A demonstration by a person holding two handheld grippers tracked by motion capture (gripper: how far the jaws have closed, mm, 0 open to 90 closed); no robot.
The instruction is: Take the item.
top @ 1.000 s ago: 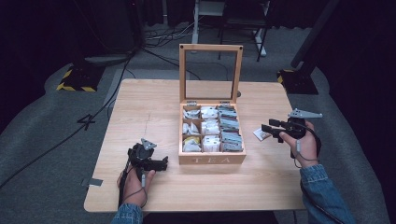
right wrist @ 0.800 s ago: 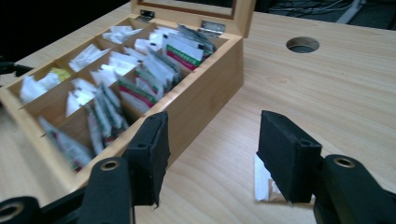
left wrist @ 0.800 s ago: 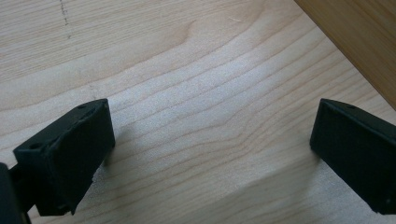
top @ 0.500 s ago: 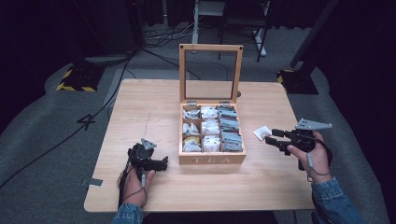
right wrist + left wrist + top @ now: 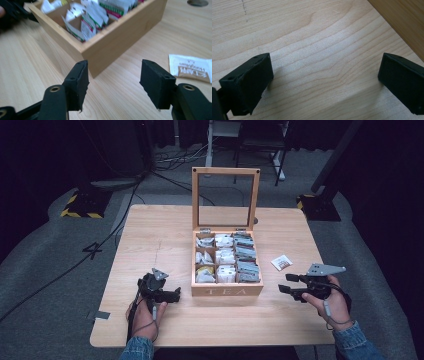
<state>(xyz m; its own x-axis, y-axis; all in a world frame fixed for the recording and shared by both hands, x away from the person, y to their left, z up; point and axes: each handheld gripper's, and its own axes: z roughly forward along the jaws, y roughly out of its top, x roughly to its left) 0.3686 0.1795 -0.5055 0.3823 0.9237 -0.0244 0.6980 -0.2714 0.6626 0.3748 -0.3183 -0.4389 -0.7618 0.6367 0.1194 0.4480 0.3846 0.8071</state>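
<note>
The right hand-held gripper [image 5: 289, 287] has drawn back toward the lower right of the high view since a second ago, when it hovered higher and next to the loose tea sachet [image 5: 281, 262]. That single sachet now lies flat on the wooden surface [image 5: 160, 235], apart from the gripper and just right of the tea box [image 5: 227, 291]. The gripper's jaws have just been opening wider and stand spread with nothing between them; in the right gripper view they frame the box's near corner, with the sachet [image 5: 191, 67] at the right edge of the frame. The left hand-held gripper [image 5: 172, 295] has kept its place at lower left of centre in the high view, beside the box's front left corner. Its jaws are spread and empty in the left gripper view, resting over bare wood, with a slice of the box wall [image 5: 402, 22] at upper right.

Count: two hand-held grippers, one in each of the person's hands; one wooden box marked TEA, its glass-paned lid [image 5: 226, 195] standing upright; nine compartments in three rows of three, filled with sachets; one sachet out on the surface.
</note>
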